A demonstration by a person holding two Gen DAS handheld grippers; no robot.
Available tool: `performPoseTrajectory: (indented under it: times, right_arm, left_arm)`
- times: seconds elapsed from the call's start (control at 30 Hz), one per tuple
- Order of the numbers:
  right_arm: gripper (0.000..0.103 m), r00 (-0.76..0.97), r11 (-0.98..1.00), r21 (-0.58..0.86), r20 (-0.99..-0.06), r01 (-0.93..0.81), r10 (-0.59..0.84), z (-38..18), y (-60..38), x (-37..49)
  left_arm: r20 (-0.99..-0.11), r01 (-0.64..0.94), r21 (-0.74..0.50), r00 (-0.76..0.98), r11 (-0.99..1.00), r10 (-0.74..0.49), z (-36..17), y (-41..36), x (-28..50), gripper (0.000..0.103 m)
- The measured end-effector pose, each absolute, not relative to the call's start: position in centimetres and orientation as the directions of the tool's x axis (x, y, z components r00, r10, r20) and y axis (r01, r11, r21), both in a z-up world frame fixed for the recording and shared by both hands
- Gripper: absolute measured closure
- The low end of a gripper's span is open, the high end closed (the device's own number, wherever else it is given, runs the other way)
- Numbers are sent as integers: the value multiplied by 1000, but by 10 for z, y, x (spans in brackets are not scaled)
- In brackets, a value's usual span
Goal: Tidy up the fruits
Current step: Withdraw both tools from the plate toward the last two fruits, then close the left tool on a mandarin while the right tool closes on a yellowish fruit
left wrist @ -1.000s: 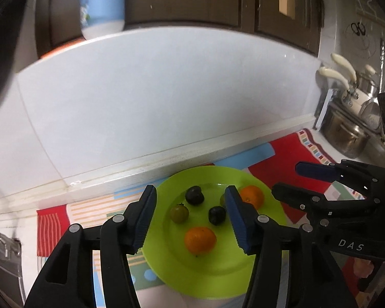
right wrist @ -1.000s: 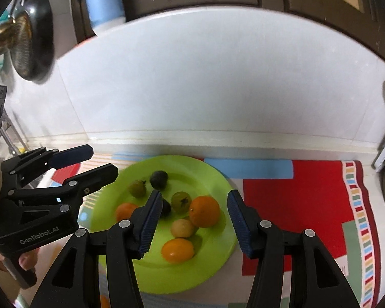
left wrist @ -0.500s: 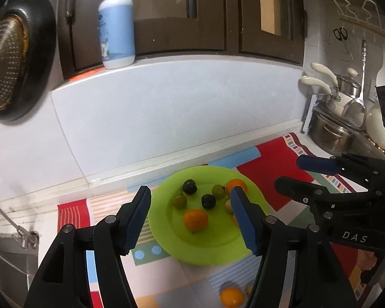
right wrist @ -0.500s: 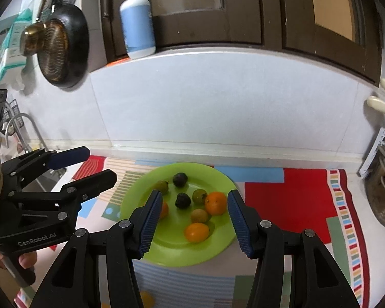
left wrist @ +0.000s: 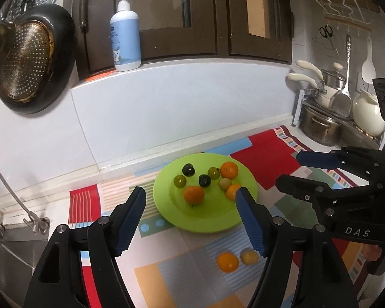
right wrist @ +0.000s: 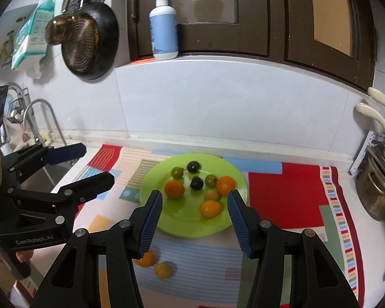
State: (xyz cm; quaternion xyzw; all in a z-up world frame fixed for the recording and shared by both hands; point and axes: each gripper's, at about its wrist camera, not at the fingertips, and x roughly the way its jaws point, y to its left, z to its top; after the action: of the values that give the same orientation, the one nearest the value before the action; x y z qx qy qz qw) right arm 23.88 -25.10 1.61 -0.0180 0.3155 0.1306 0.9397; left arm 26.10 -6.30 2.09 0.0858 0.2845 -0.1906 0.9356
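I see the surface (left wrist: 64, 169) under a bright patchwork mat (left wrist: 267, 154), with the white wall behind it and a pump bottle (left wrist: 125, 41) on the ledge above. A dark pan (left wrist: 36, 59) hangs at the left, pots (left wrist: 320, 128) stand at the right.

On the mat sits the green plate (left wrist: 210, 220), holding eight fruits: two oranges (left wrist: 193, 194), a smaller orange one at the near right, two dark plums (left wrist: 188, 170), two green ones (left wrist: 179, 181) and a pale yellowish one (left wrist: 224, 183). They lie close together in the far half of the plate, some touching.

Off the plate, on the mat near me, an orange (left wrist: 227, 261) and a yellow fruit (left wrist: 249, 256) lie side by side; whether they touch I cannot quite make out through the lens.

My left tool (left wrist: 191, 218) has just been opening and now stands wide, nothing between its jaws. My right tool (right wrist: 195, 222) is held at a middling gap, also empty. Both hang above the mat, short of the plate, touching no fruit.
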Motion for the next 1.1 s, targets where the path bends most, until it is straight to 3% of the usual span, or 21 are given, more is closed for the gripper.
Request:
performPoseTrajectory:
  times: [0.67,1.1]
  right_arm:
    - [49,672,950,43,-697,-309,250,-23,-231,215]
    - [49,627,907,-83,-748,-414,218,-58,-210,212]
  left_arm:
    - [-608,516,110,712,850,-353,-16,-62,237,29]
    - [-674,627,148,630,764,-386,-60,-69,238,29]
